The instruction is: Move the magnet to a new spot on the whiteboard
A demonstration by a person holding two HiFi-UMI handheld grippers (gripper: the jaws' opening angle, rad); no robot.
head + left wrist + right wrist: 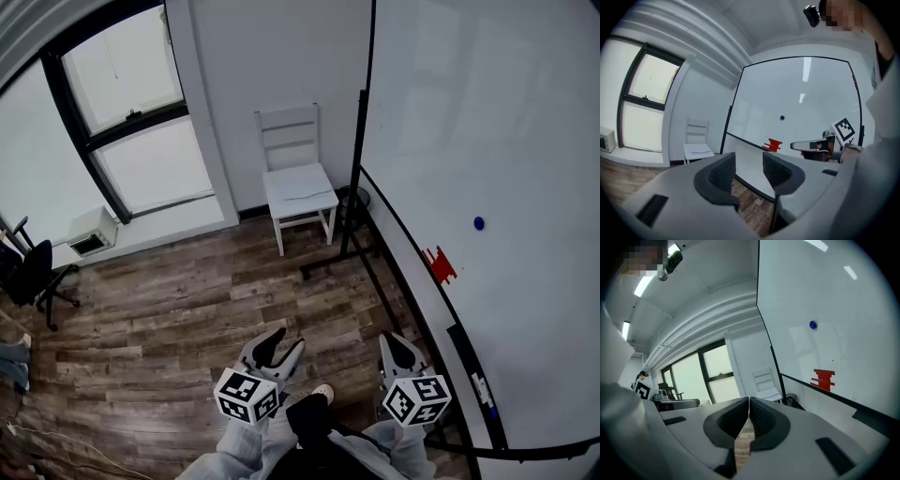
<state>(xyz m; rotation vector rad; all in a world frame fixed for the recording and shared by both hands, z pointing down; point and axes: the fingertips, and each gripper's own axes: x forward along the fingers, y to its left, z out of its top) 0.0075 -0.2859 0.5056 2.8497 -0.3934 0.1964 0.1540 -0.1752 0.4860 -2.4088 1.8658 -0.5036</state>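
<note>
Right hand-held gripper [748, 405], ribbed pads [762, 418] together

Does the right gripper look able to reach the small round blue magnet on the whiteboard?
Probably yes: nothing blocks the small round blue magnet on the bare whiteboard, though the right gripper is shut and low.

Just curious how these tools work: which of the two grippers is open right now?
The left gripper: its jaws stand apart with nothing between them, whereas the right gripper has its jaws closed together.

Left claw [283, 349] parted, right claw [398, 349] closed, both empty
</note>
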